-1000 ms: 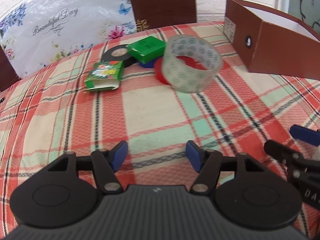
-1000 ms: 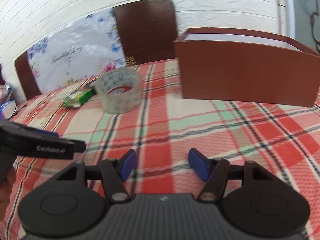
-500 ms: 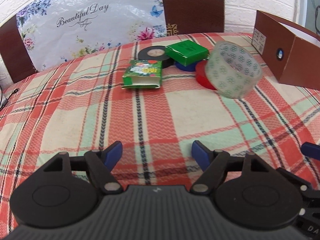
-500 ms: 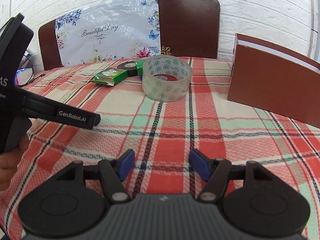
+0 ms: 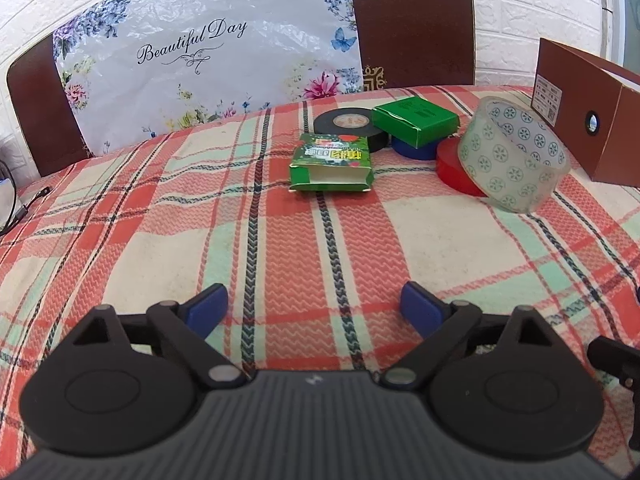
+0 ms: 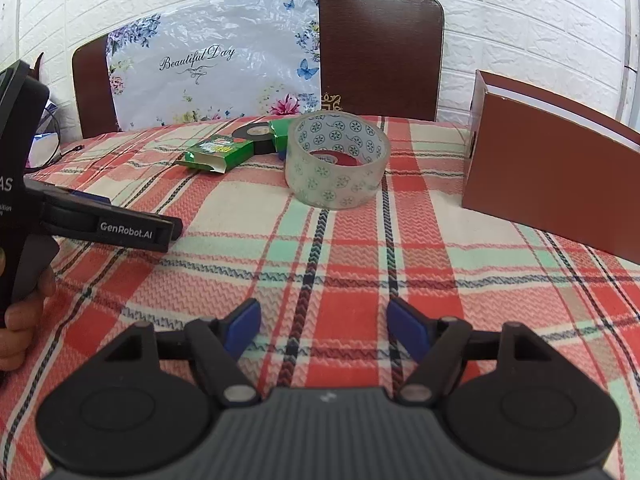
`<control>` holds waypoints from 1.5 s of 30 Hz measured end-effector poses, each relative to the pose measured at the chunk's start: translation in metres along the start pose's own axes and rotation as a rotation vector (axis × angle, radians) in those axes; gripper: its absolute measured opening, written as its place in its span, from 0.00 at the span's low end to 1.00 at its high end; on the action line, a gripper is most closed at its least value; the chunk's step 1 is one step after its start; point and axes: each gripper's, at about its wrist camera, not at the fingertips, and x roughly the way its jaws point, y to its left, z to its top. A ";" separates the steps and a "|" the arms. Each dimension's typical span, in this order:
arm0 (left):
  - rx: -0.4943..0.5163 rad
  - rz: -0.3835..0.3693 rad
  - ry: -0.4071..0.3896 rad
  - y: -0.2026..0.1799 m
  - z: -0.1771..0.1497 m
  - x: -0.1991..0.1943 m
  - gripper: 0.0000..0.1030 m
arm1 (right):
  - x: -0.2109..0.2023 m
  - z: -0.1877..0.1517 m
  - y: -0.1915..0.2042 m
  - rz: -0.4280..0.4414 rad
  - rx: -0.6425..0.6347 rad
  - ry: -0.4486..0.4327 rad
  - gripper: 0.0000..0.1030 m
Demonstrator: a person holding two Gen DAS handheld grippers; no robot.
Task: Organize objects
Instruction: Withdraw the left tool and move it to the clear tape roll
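Tape rolls and small boxes sit in a cluster on the far part of your plaid tablecloth (image 5: pixel 280 248), well apart from both of your grippers. The clear tape roll (image 5: pixel 514 158) with its printed pattern leans tilted on the red tape roll (image 5: pixel 452 164); from your right wrist camera you see red through its open centre. Just left of them, the green box (image 5: pixel 416 120) rests on top of the blue tape roll (image 5: pixel 412 152) and touches the black tape roll (image 5: pixel 350 126). The open-ended green carton (image 5: pixel 332 162) lies flat in front of the black roll, its open flap facing you.

Your left gripper (image 5: pixel 314 306) hovers low over bare cloth with its blue pads spread wide and nothing between them. Your right gripper (image 6: pixel 324 326) is the same: fingers wide apart, holding nothing, aimed toward the clear roll. In the right wrist view your left gripper appears at the left edge.

The brown box (image 6: pixel 552 192) stands at the right side of the table, just beside the clear roll. Behind the table are two brown chairs (image 6: pixel 380 52), one draped with a floral plastic bag (image 6: pixel 212 72).
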 end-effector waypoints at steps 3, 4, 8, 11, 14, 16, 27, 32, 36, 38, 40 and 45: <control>-0.026 -0.017 -0.002 0.005 0.000 0.004 0.95 | 0.003 0.002 0.001 0.000 -0.001 0.000 0.73; -0.030 -0.019 -0.005 0.006 0.001 0.005 0.96 | 0.005 0.003 0.001 0.000 -0.001 0.002 0.74; -0.040 -0.022 -0.015 0.009 0.001 0.009 0.97 | 0.011 0.007 0.003 0.007 0.001 0.007 0.78; -0.040 -0.024 -0.016 0.010 0.001 0.010 0.97 | 0.018 0.012 0.002 0.016 0.008 0.010 0.79; -0.041 -0.025 -0.016 0.010 0.000 0.010 0.97 | 0.028 0.019 0.001 0.022 0.022 0.010 0.79; -0.041 -0.027 -0.018 0.011 0.000 0.009 0.97 | 0.036 0.025 0.001 0.025 0.029 0.008 0.81; -0.072 -0.052 -0.035 0.014 -0.002 0.011 0.97 | 0.077 0.070 -0.005 0.014 0.066 -0.132 0.97; -0.075 -0.055 -0.036 0.015 -0.003 0.011 0.98 | 0.096 0.083 -0.012 0.012 0.106 -0.137 0.96; -0.078 -0.057 -0.036 0.015 -0.003 0.011 0.98 | 0.087 0.079 -0.017 0.013 0.111 -0.142 0.90; -0.077 -0.056 -0.036 0.015 -0.003 0.011 0.98 | 0.075 0.072 -0.017 0.011 0.085 -0.142 0.90; -0.077 -0.056 -0.037 0.015 -0.003 0.011 0.98 | 0.058 0.061 -0.020 0.026 0.067 -0.120 0.90; -0.078 -0.057 -0.036 0.016 -0.003 0.011 0.98 | 0.004 0.022 -0.025 0.036 -0.010 -0.075 0.90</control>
